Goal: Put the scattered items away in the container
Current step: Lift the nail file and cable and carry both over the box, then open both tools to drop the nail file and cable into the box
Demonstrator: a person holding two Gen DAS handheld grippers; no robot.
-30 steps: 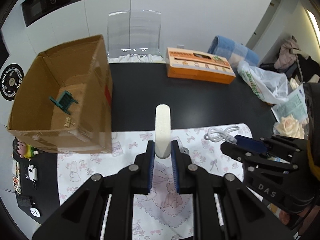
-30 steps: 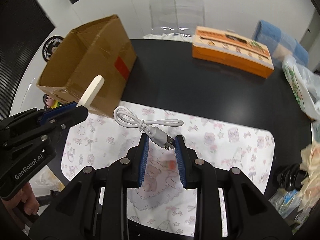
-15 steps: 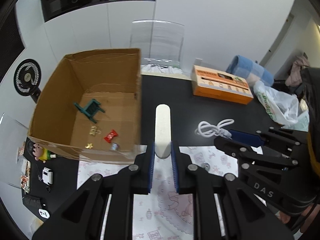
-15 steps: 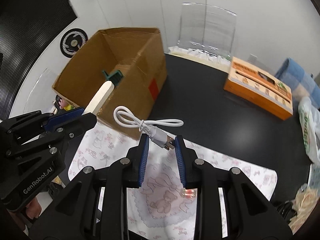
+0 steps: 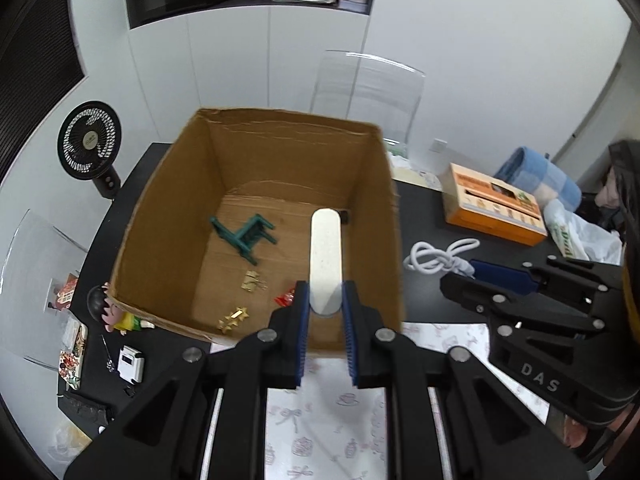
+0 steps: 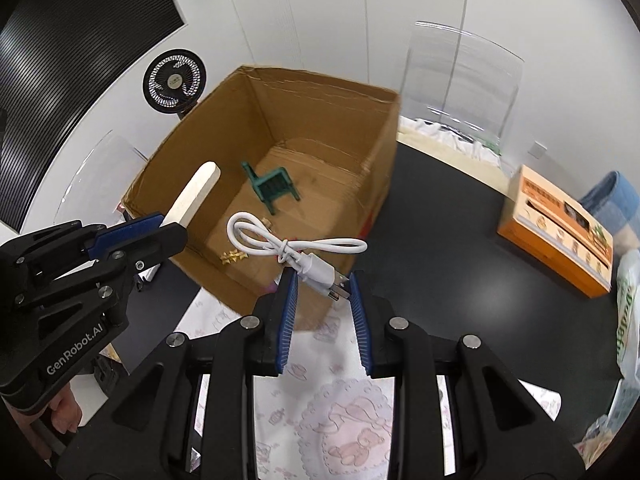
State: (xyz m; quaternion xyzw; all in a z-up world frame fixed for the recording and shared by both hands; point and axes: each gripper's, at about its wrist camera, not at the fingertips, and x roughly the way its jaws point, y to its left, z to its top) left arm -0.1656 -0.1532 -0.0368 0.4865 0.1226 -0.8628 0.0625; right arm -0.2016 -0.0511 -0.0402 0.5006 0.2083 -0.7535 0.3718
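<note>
The left gripper is pinching a stiff, light white stick by its near end, mid-frame over the cardboard box. The right gripper is pinching a limp white cable at its rigid plug, the best hold.

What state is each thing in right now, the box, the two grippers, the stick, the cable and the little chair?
Brown cardboard box: open-topped, upright.
Left gripper: shut on the stick.
Flat white stick: held over the box.
Right gripper: shut on the cable.
White USB cable: coiled, held by its plug.
Small green toy chair: tipped over inside the box.
</note>
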